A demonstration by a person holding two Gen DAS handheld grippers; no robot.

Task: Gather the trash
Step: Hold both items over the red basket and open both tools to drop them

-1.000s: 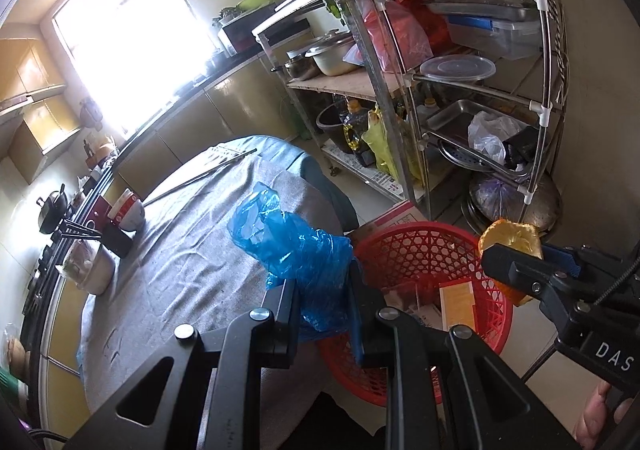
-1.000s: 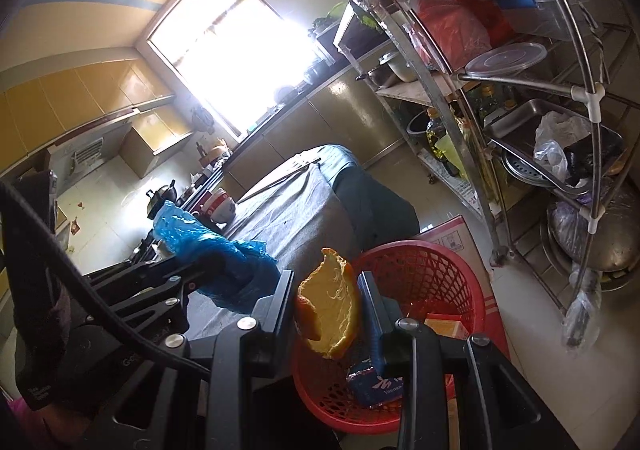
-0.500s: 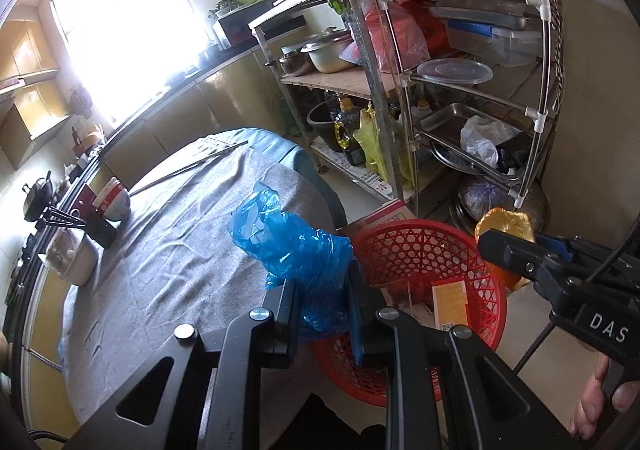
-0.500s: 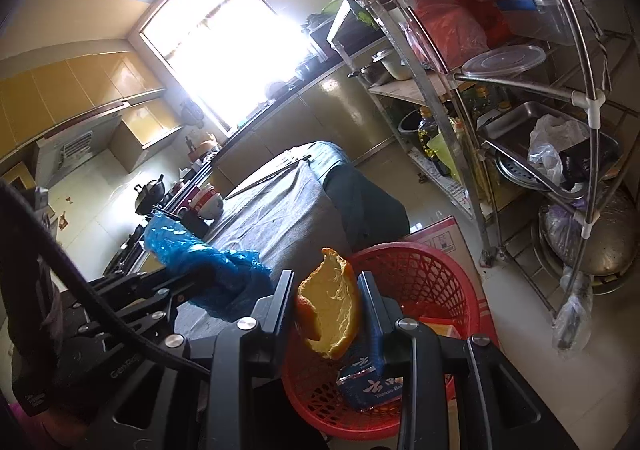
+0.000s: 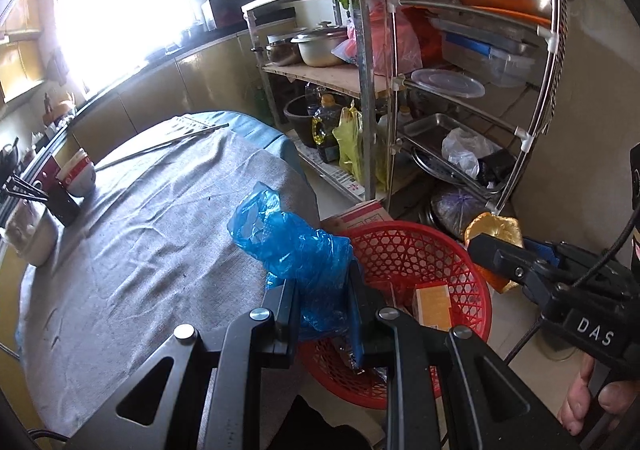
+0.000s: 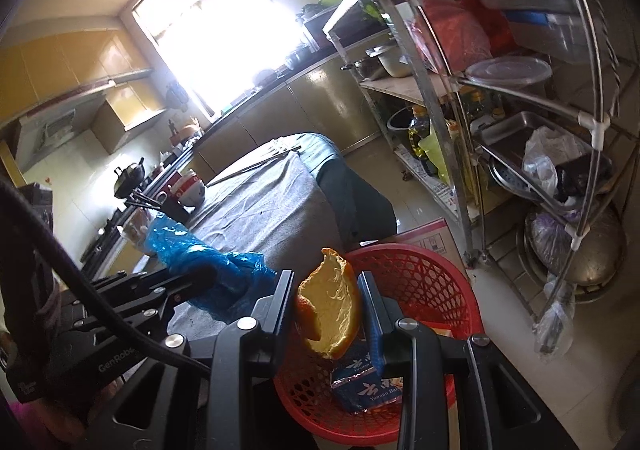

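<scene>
My left gripper (image 5: 320, 290) is shut on a crumpled blue plastic bag (image 5: 296, 246), held over the table edge beside the near rim of a red mesh basket (image 5: 408, 246) on the floor. My right gripper (image 6: 325, 298) is shut on a piece of orange peel (image 6: 330, 314), held above the same red basket (image 6: 412, 274). A blue packet (image 6: 360, 386) and a yellow box (image 5: 432, 302) lie inside the basket. In the left wrist view the right gripper (image 5: 486, 244) with the peel (image 5: 494, 228) hangs at the basket's far right rim.
A table under a grey cloth (image 5: 152, 234) carries bowls (image 5: 78, 174), a dark cup and a long metal rod (image 5: 160, 146). A metal rack (image 5: 460, 98) full of pots, tubs and bags stands right of the basket. A cardboard box (image 6: 432, 238) sits behind it on the tiled floor.
Both grippers have shifted toward the basket, each keeping its load. The blue bag now overlaps the basket's near rim, and the basket sits larger and more central under the peel.
</scene>
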